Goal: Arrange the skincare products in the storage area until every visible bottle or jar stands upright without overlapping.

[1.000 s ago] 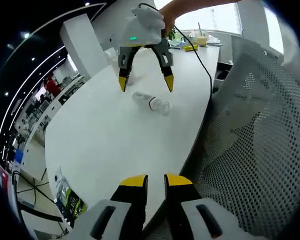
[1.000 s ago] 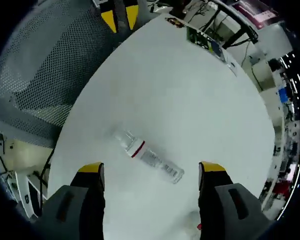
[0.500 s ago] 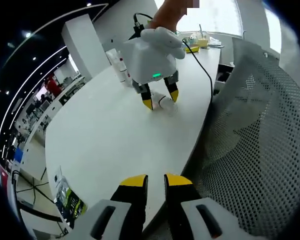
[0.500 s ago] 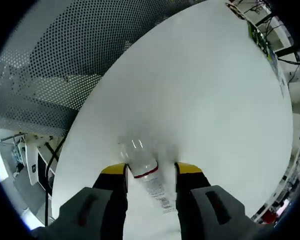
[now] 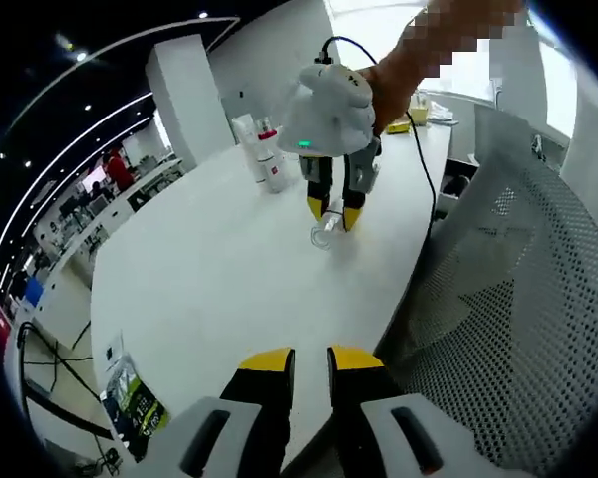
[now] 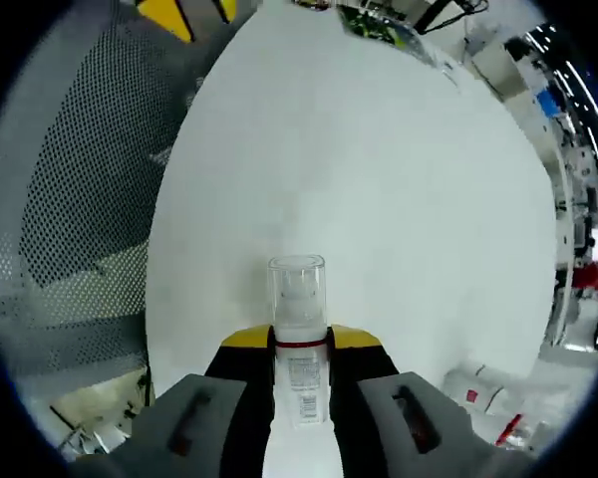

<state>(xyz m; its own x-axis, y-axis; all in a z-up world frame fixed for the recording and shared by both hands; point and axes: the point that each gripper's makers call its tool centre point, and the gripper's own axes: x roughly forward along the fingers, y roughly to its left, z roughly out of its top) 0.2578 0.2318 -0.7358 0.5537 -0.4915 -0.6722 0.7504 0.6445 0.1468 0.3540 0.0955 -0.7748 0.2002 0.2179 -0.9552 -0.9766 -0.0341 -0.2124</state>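
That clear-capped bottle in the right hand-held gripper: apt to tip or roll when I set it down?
Probably tippy: the bottle looks tall and narrow. Being round, it would likely roll on the smooth white table if it falls. Its clear cap looks rigid, maybe slippery.

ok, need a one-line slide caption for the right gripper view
Right gripper shut on a clear-capped pump bottle, its cap pointing out over the white table.

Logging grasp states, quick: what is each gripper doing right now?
Left gripper: shut, holding nothing, hanging off the white table.
Right gripper: shut on the clear pump bottle.
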